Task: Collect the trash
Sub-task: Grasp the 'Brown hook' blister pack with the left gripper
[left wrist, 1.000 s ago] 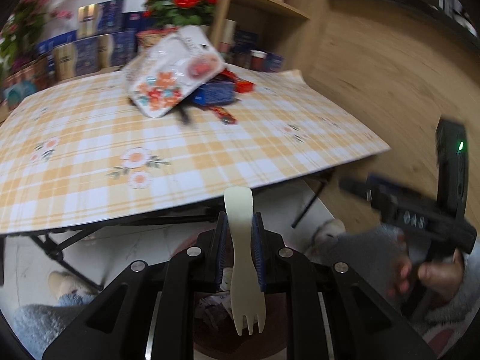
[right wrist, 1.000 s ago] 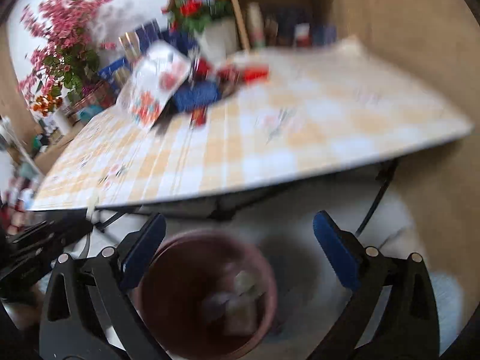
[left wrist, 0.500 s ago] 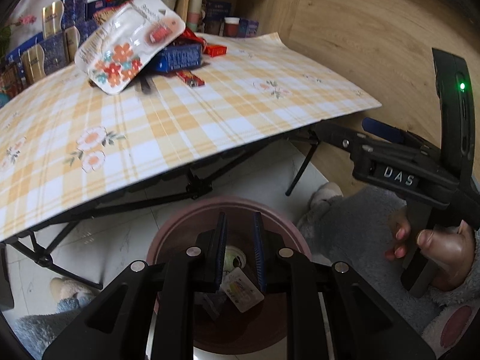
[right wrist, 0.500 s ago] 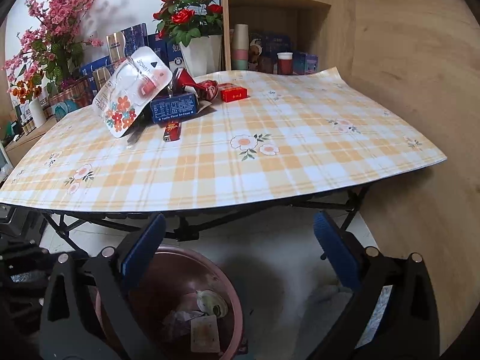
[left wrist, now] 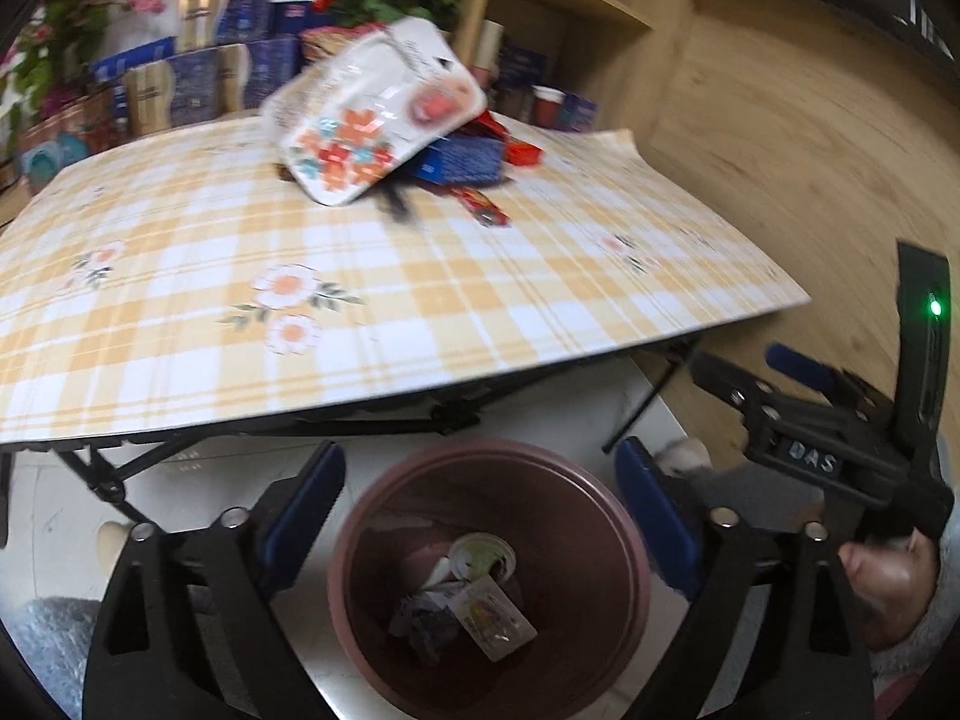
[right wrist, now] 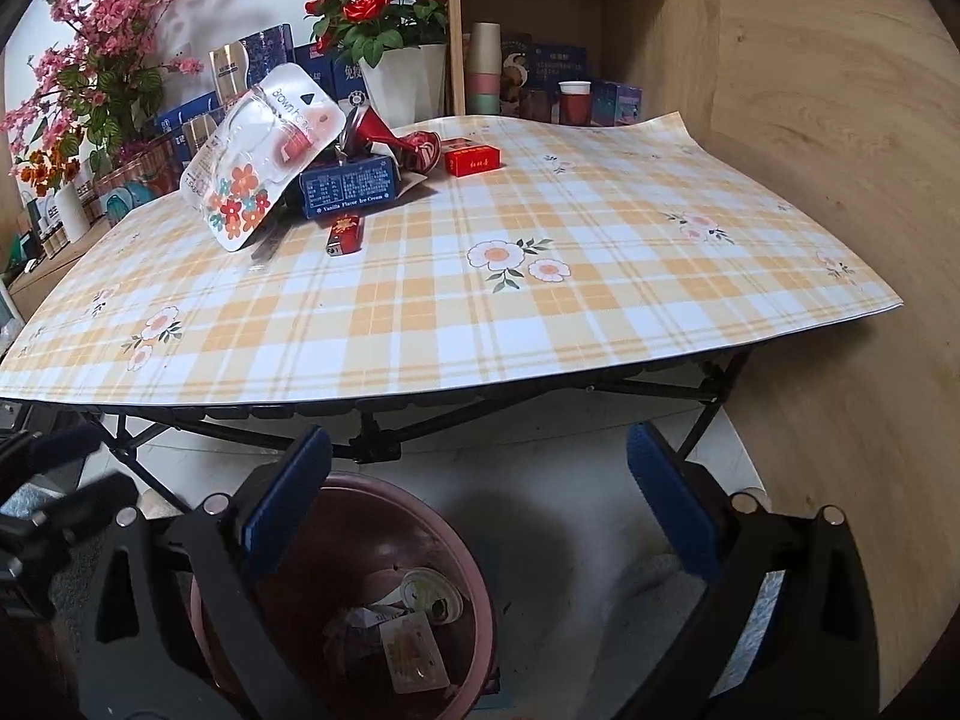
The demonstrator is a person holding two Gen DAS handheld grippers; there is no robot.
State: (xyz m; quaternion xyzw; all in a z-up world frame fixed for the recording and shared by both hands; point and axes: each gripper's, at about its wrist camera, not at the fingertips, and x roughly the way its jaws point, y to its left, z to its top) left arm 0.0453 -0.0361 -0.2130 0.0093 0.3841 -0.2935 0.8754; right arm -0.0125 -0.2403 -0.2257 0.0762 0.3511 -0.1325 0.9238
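A brown round bin [left wrist: 606, 516] stands on the floor in front of the table and holds several scraps of trash; it also shows in the right wrist view [right wrist: 462, 570]. My left gripper [left wrist: 480, 510] is open and empty, right above the bin. My right gripper [right wrist: 480, 498] is open and empty, to the right of the bin. On the table lies a trash pile: a white flowered plastic pack [right wrist: 258, 162], a blue box [right wrist: 348, 186], a red box [right wrist: 472, 157], a small red packet [right wrist: 345, 233] and red wrappers [right wrist: 402, 141].
The folding table carries a yellow plaid cloth [right wrist: 456, 276] that overhangs its edge. Flower pots [right wrist: 384, 18], boxes and a wooden shelf [right wrist: 558, 30] stand behind it. A wood-panel wall is on the right. The right gripper's body [left wrist: 840, 444] shows at the right of the left wrist view.
One second ago my left gripper held a pale plastic fork over the bin. The fork is gone from the jaws, and they have opened wide. The right gripper has steadied beside the bin.
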